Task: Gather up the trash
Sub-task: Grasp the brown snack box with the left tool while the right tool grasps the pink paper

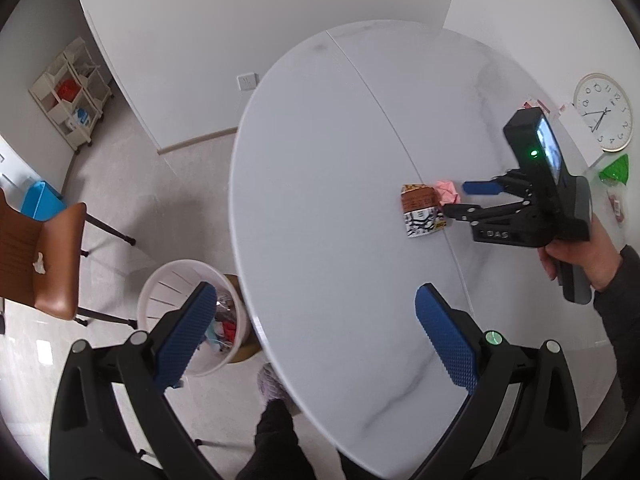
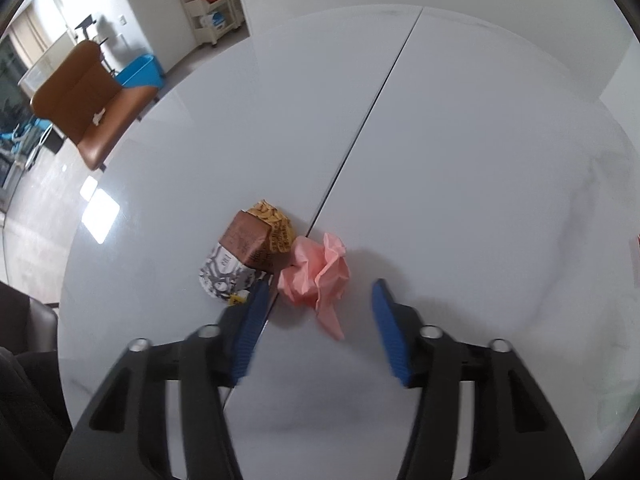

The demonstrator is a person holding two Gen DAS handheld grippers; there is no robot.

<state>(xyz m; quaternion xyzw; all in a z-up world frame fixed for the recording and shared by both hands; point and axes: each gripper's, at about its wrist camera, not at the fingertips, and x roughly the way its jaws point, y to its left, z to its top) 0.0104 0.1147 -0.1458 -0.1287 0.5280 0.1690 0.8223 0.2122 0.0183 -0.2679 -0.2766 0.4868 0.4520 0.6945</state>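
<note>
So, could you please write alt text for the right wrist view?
The open right gripper reaches toward a crumpled pink paper on a white table, with a crushed snack box touching the paper's left side. A brown chair stands beyond the table.

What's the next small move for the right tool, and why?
Probably ease the right tool forward and close on the pink paper wad: it is open, empty, and the wad lies just ahead between its fingers, beside the snack wrapper.
</note>
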